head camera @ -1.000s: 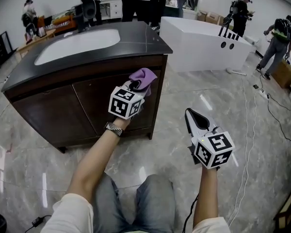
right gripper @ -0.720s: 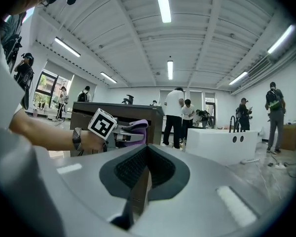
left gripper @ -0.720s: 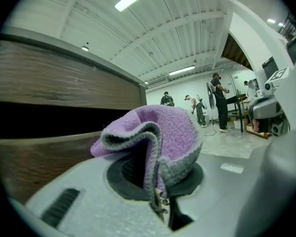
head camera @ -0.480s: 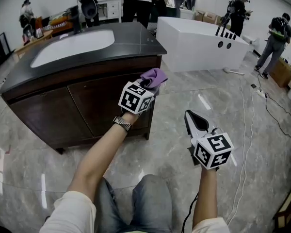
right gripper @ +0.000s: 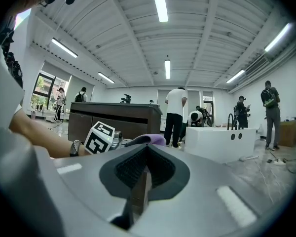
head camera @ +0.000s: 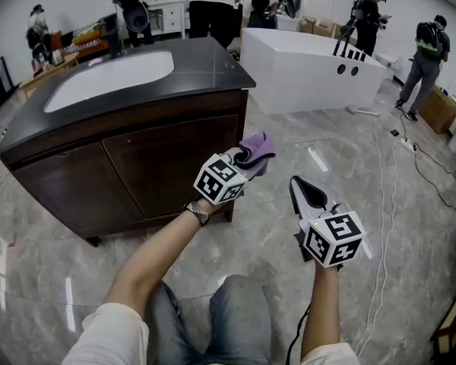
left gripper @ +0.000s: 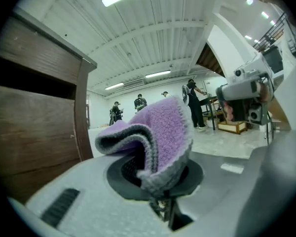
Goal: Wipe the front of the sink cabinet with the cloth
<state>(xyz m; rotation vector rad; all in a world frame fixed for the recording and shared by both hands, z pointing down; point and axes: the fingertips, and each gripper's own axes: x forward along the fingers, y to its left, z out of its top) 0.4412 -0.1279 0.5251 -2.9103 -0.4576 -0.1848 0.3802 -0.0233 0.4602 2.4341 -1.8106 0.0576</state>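
The dark wooden sink cabinet [head camera: 148, 158] stands at the left with a black top and a white basin [head camera: 110, 74]. My left gripper [head camera: 247, 158] is shut on a purple cloth [head camera: 256, 146], held just off the cabinet's right front corner, apart from the wood. In the left gripper view the folded cloth [left gripper: 155, 132] fills the shut jaws, with the cabinet's corner post [left gripper: 80, 112] at the left. My right gripper [head camera: 304, 191] hovers over the floor to the right, shut and holding nothing. From the right gripper view the cabinet [right gripper: 113, 120] and the cloth [right gripper: 148, 139] lie ahead.
A white bathtub [head camera: 311, 67] stands behind the cabinet at the right. Several people [head camera: 425, 52] stand at the back of the room. A cable [head camera: 387, 226] runs across the glossy marble floor at the right. My knees [head camera: 213, 318] are at the bottom.
My left gripper has carried the cloth to the right and downward, off the cabinet front and past its right corner. The right gripper has stayed in place.
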